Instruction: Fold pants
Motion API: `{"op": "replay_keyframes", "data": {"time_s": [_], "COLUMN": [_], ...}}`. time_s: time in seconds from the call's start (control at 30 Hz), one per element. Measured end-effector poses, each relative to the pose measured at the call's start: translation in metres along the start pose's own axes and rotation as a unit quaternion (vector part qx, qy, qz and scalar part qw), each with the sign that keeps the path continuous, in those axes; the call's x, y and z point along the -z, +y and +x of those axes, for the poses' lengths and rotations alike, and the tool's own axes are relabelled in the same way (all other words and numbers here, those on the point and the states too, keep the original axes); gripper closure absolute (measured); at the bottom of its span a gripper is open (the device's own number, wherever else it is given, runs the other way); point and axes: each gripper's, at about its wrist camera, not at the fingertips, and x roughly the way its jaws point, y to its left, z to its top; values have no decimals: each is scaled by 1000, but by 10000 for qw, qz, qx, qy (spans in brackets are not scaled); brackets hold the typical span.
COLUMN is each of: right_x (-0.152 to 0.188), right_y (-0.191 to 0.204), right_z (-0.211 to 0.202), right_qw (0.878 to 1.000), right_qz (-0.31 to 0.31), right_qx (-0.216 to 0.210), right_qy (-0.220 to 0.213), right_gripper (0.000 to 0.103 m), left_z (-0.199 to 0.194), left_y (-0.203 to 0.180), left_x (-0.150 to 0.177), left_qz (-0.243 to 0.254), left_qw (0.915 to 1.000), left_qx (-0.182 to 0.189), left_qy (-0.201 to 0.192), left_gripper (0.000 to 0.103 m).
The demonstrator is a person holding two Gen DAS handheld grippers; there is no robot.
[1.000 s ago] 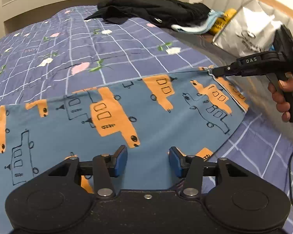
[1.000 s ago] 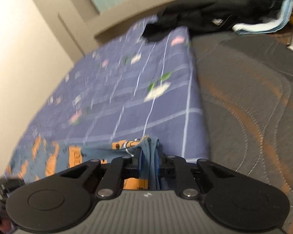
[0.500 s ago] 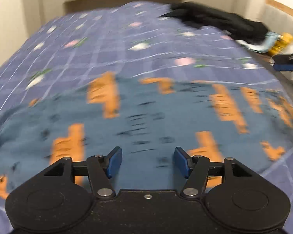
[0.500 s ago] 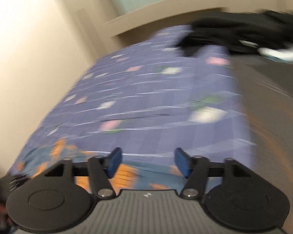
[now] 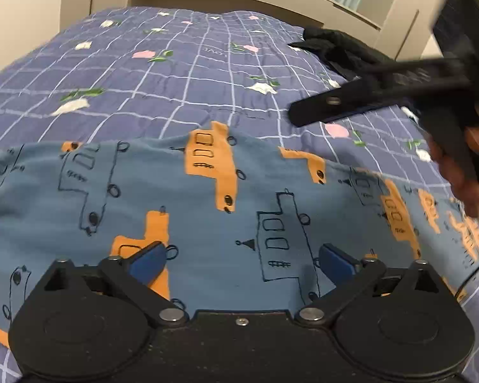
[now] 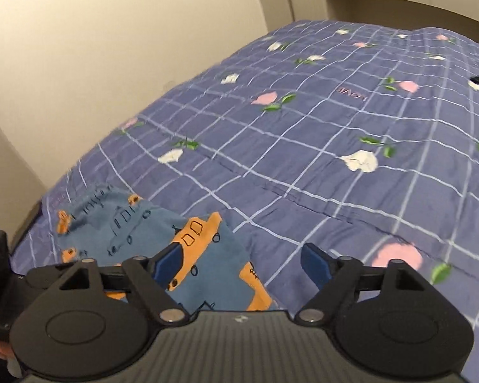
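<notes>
Pants [image 5: 207,210]: blue cloth printed with orange and outlined vehicles, spread flat on the bed [image 5: 175,73], covering the near part of the quilt; far edge wavy, slightly rumpled at its left end. Left tool [image 5: 241,263]: released, blue pads wide apart, empty, hovering low over the near middle of the pants. Right tool [image 6: 239,263]: released, pads wide apart, empty; in its own view it hangs over the right end of the pants, left pad above an orange print, right pad above bare quilt. In the left wrist view the right tool [image 5: 306,113] shows blurred beyond the far right edge of the pants, above the quilt, gripped by a hand [image 5: 463,172] at its handle. Bed: purple-blue quilt with white grid lines and pink, white and green flower patches. Dark clothes [image 5: 332,48]: heaped on the bed well beyond the pants, toward the far right. Wall [image 6: 95,48]: cream, bordering the bed on the side left of the pants.
</notes>
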Motion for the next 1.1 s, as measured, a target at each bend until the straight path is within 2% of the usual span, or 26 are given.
{"op": "replay_keyframes", "data": {"time_s": [0.1,0.3,0.47,0.67,0.77,0.8,0.83,0.97,1.0,1.03,1.07,1.1], "right_x": [-5,-9,-18,-25,-30,-32,-34,-41,-42,-42,-42,-42], "right_y": [-2,-6,-4,-8,-6,-3,1,17,20,21,22,23], "right_z": [16,35,52,74,79,80,82,92,96,99,99,97], "right_qw": [9998,9990,9975,9951,9933,9923,9905,9854,9838,9824,9808,9802], "right_qz": [-85,-200,-363,-497,-593,-641,-714,-1029,-1086,-1124,-1141,-1188], "right_qx": [-10,-132,-271,-310,-464,-575,-744,-856,-830,-838,-960,-1026], "right_qy": [174,381,549,802,873,895,915,1054,1157,1236,1255,1206], "right_gripper": [15,16,17,26,42,56,61,61,66,85,94,95], "left_z": [3,-3,-3,-6,-6,-6,-6,-6,-6,-6,-6,-7], "left_y": [-3,7,6,4,5,5,5,4,4,4,4,4], "left_x": [1,2,6,9,8,8,8,9,9,9,10,10], "left_qz": [207,9,91,83,72,68,60,88,103,115,120,107], "left_qw": [9998,9998,9998,9998,9998,9998,9997,9997,9997,9997,9997,9997], "left_qx": [-61,182,182,173,201,206,217,211,210,207,210,222], "left_qy": [28,73,72,26,30,29,30,29,30,31,28,23], "left_gripper": [1,1,1,1,1,1,1,1,1,1,1,1]}}
